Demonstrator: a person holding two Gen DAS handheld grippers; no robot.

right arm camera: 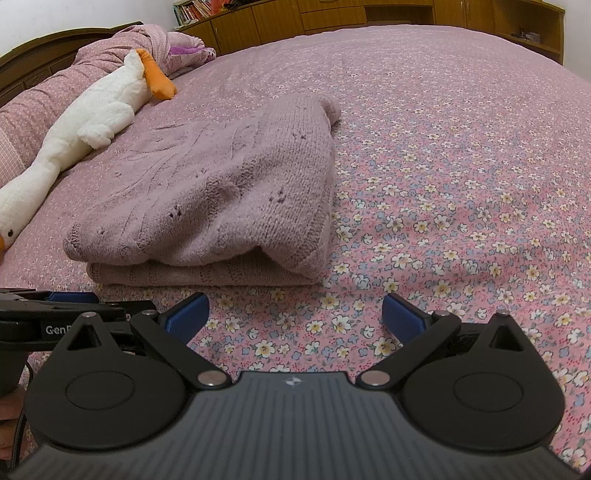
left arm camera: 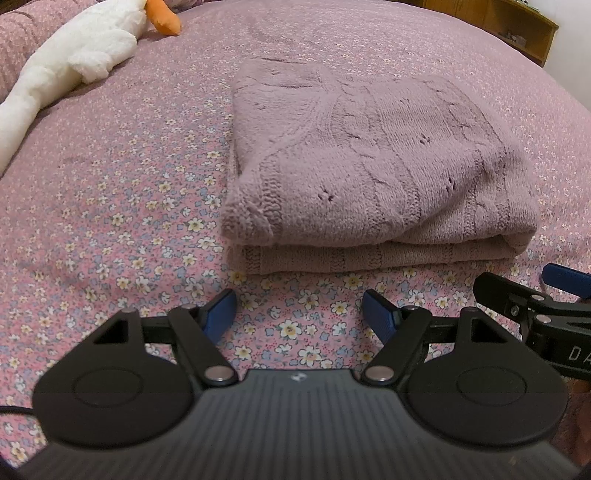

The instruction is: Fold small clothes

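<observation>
- Blue pads are seen on both fingers of the left claw (left arm camera: 299, 314), which is spread wide apart with nothing between the pads; only the floral bedsheet (left arm camera: 110, 206) shows in the gap.
- The right claw (right arm camera: 295, 317) is likewise held wide apart, its blue pads gripping nothing and touching nothing.
- Both claws are held low over the bedsheet, just in front of the near edge of the folded sweater (left arm camera: 369, 158), and apart from it.
- In the left wrist view the right claw is glimpsed at the right edge; in the right wrist view the left claw is seen at the left edge, so the two are side by side.
- The mauve knitted sweater (right arm camera: 221, 192) is laid on the bed in a folded stack, an upper layer doubled over a flatter lower layer whose edge is visible along the front.
- A white plush goose (right arm camera: 92, 114) with an orange foot is laid on the bed to the left of the sweater, apart from it.
- Wooden cabinets (right arm camera: 332, 14) are seen beyond the bed, and a shelf of books (right arm camera: 194, 7) is visible at the top left of the right wrist view.
</observation>
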